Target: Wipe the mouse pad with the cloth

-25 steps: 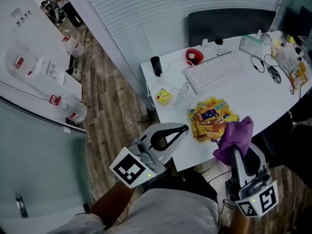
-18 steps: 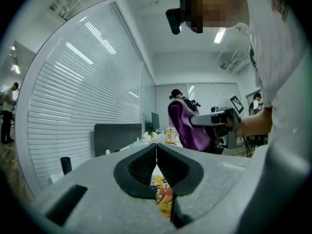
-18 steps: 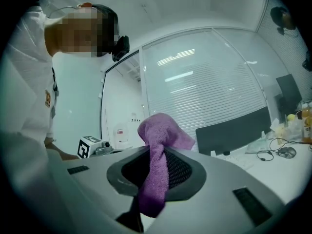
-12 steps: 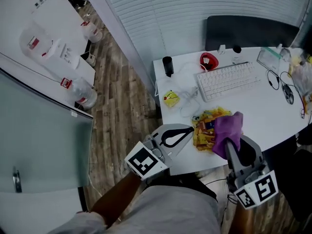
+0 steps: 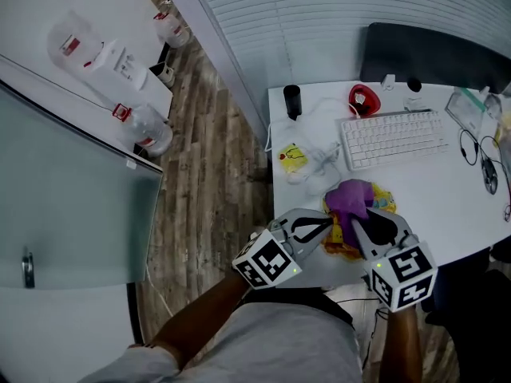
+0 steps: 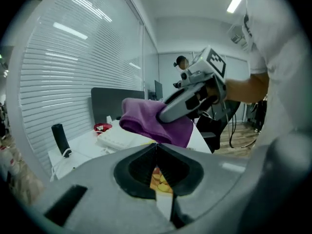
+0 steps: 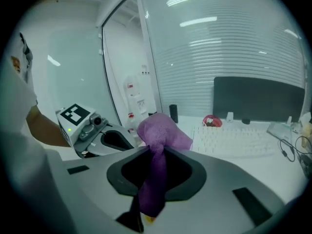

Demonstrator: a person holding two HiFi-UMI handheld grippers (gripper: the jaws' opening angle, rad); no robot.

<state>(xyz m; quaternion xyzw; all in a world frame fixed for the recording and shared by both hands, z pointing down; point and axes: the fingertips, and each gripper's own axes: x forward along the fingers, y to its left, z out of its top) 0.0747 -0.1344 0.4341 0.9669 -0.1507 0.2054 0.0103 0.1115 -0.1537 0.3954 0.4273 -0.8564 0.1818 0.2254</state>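
Clamping the soft purple cloth, bunched, in the right gripper over the yellow mouse pad at the counter edge; holding the left gripper closed, empty, alongside. Judging it light, limp, best pinched by a gathered fold.

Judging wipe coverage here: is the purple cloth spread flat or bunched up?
Bunched. The purple cloth is pinched in the right gripper, with a wad puffing out ahead of it and a tail hanging behind.
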